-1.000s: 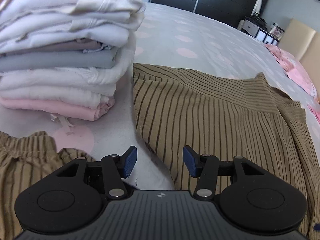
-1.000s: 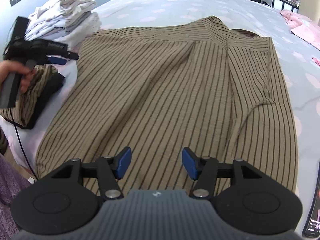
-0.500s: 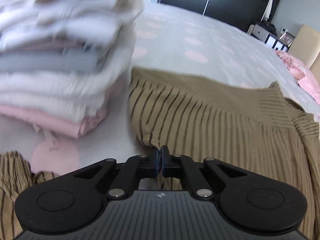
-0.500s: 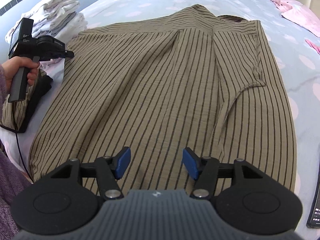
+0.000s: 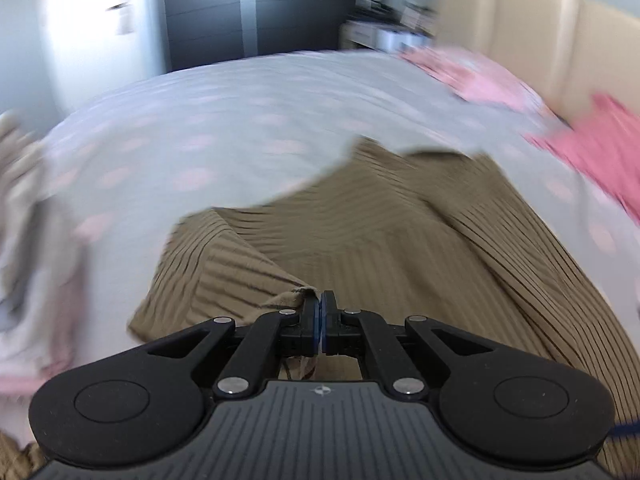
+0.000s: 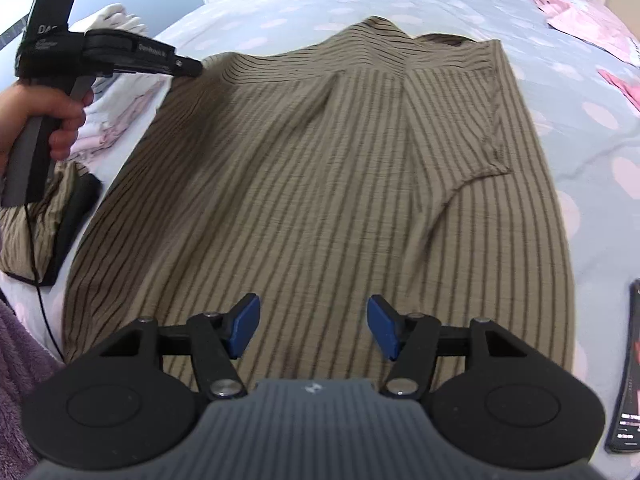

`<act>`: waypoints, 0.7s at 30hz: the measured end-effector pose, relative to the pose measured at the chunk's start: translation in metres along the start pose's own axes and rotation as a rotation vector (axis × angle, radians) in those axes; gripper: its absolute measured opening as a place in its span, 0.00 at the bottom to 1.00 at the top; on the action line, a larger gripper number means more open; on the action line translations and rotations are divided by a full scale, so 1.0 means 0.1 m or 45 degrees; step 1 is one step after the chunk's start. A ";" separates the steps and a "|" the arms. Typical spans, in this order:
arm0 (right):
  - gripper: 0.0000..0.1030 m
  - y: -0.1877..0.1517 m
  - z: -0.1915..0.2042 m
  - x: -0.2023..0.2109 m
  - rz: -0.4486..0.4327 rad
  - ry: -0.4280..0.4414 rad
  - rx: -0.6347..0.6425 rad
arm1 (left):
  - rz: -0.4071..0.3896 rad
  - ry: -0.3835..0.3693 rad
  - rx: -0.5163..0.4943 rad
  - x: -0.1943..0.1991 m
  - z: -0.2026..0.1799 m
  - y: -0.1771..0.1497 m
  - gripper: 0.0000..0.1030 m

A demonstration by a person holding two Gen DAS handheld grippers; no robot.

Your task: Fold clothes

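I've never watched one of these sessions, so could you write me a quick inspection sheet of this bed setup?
Surface: bed sheet, grey with pink spots.
Job's things: striped brown garment spread flat, one corner lifted.
Clutter: folded stack; pink clothes; dark booklet.
Grippers: left gripper shut on the garment corner; right gripper open above the hem.
Cables: thin black cable at the bed's left edge.
Surroundings: dark wardrobe, beige headboard.

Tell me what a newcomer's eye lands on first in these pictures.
The big olive striped shirt spread across the dotted bedspread dominates. At its far left corner, the left gripper has its jaws shut on the fabric, lifting it. The right gripper hovers over the near hem, jaws open.
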State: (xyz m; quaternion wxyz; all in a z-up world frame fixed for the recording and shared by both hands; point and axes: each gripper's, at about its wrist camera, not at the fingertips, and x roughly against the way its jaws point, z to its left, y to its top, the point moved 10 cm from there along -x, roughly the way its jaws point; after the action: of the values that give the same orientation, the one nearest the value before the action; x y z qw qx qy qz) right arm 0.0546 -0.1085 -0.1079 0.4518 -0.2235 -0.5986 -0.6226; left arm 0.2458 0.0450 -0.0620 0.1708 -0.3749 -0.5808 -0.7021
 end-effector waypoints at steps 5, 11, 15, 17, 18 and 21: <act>0.62 -0.04 -0.08 -0.04 0.034 -0.028 -0.018 | 0.122 -0.103 -0.216 -0.18 -0.57 -0.30 0.00; 0.64 -0.06 -0.11 -0.04 0.041 -0.037 -0.003 | 0.218 -0.158 -0.288 -0.12 -0.73 -0.58 0.24; 0.64 -0.06 -0.11 -0.05 0.043 -0.044 0.008 | 0.220 -0.178 -0.276 0.03 -0.71 -0.64 0.40; 0.64 -0.04 -0.10 -0.07 0.045 -0.048 0.019 | 0.219 -0.183 -0.267 0.11 -0.69 -0.67 0.42; 0.64 -0.04 -0.10 -0.06 0.045 -0.051 0.027 | 0.220 -0.182 -0.263 0.15 -0.67 -0.69 0.42; 0.64 -0.01 -0.08 -0.06 0.041 -0.065 0.051 | 0.221 -0.169 -0.232 0.30 -0.56 -0.76 0.42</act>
State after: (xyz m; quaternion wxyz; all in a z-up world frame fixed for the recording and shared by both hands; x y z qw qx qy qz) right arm 0.0586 -0.1140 -0.1147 0.4507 -0.2399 -0.6186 -0.5972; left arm 0.1565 0.0186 -0.0949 0.1574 -0.4832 -0.4900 -0.7083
